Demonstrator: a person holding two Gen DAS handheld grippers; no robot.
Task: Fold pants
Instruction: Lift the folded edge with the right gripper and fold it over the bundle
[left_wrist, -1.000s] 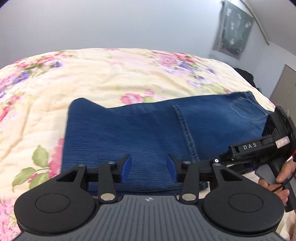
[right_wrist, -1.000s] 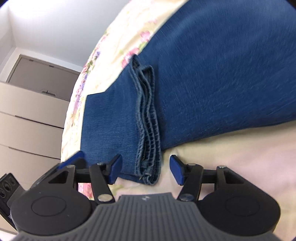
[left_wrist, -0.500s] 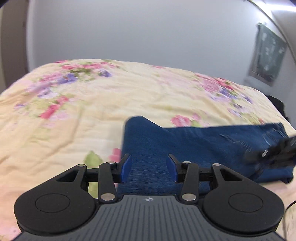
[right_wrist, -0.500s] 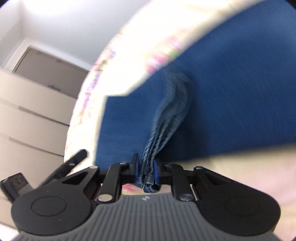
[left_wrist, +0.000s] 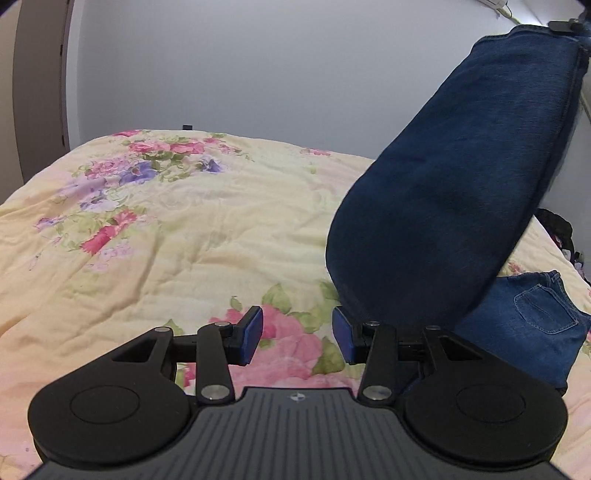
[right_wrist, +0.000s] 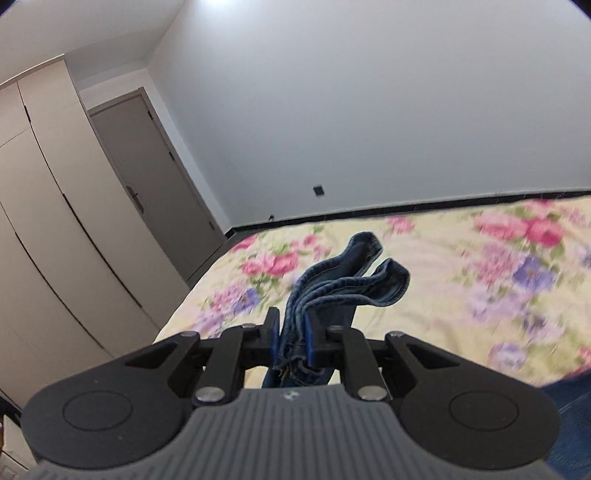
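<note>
Blue denim pants (left_wrist: 443, 206) hang in the air at the right of the left wrist view, lifted by their hem end at the top right. Their waist part with a back pocket (left_wrist: 543, 310) still lies on the bed. My left gripper (left_wrist: 297, 338) is open and empty, low over the floral bedspread (left_wrist: 177, 236), just left of the hanging denim. My right gripper (right_wrist: 291, 338) is shut on the stacked hem edges of the pants (right_wrist: 347, 284), held up above the bed.
The bed is covered by a cream floral quilt (right_wrist: 480, 273). A wardrobe (right_wrist: 44, 221) and a grey door (right_wrist: 155, 177) stand at the left in the right wrist view. Dark clothing (left_wrist: 557, 229) lies at the bed's far right edge.
My right gripper closed on the folded hem end and raised it high, so the pant legs now hang in the air. My left gripper moved left off the denim and stayed open.
</note>
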